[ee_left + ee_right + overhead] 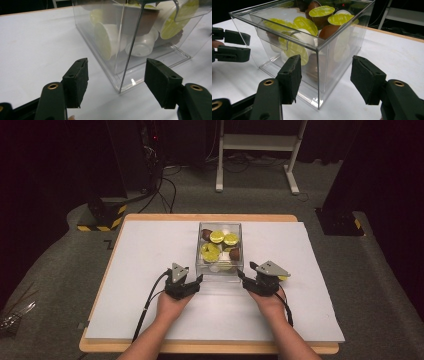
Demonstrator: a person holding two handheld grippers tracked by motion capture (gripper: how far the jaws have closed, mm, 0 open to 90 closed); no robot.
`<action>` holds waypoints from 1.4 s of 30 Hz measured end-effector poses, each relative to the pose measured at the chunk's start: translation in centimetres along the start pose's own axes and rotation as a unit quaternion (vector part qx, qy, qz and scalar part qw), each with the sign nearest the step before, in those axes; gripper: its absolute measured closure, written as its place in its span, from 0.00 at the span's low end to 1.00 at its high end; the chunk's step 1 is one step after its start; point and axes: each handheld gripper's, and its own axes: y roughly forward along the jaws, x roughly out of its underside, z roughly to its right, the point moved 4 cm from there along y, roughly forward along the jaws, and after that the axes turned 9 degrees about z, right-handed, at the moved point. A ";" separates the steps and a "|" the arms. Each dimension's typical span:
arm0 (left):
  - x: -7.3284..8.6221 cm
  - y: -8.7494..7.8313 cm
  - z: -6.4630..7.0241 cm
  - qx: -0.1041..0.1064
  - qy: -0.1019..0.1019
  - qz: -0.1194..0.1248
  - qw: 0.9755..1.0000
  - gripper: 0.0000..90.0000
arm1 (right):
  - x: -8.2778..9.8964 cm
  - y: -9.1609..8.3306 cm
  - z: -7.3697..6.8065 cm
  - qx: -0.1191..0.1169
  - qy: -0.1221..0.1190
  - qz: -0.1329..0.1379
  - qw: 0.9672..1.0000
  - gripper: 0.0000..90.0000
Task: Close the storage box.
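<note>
A clear plastic box (220, 268) stands at the middle of the white board and holds several coffee capsules (217, 237) with yellow-green lids, some brown, some white. My left gripper (200, 279) sits at the box's near left corner. In the left gripper view its jaws (117, 83) stand open on either side of the corner edge of the box (130, 50), with the pads clear of it. My right gripper (241, 274) is at the near right corner. Its jaws (328, 78) straddle that corner of the box (319, 62), open and not pressing. The left gripper (242, 45) also shows beyond the box.
The white board (150, 250) lies on a wooden table (210, 217) with bare room on both sides of the box. Cables trail from each gripper toward the near edge. Behind the table are a white stand (257, 142) and a black-and-yellow base (102, 217) on dark floor.
</note>
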 end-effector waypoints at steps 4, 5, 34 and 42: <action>-0.2 -0.8 -0.4 0.004 0.003 -0.003 1.000 0.40 | 0.1 -0.7 0.2 0.002 0.001 -0.001 1.000 0.47; -0.2 -0.8 -0.4 0.004 0.003 -0.003 1.000 0.40 | 0.1 -0.7 0.2 0.002 0.001 -0.001 1.000 0.47; -0.8 -10.9 -13.0 -0.096 0.051 -0.086 0.990 0.35 | 5.5 -7.8 4.2 0.050 0.006 -0.074 0.996 0.48; -0.8 -11.0 -13.6 -0.101 0.036 -0.092 0.990 0.32 | 6.9 -8.4 4.5 0.069 -0.014 -0.127 0.989 0.46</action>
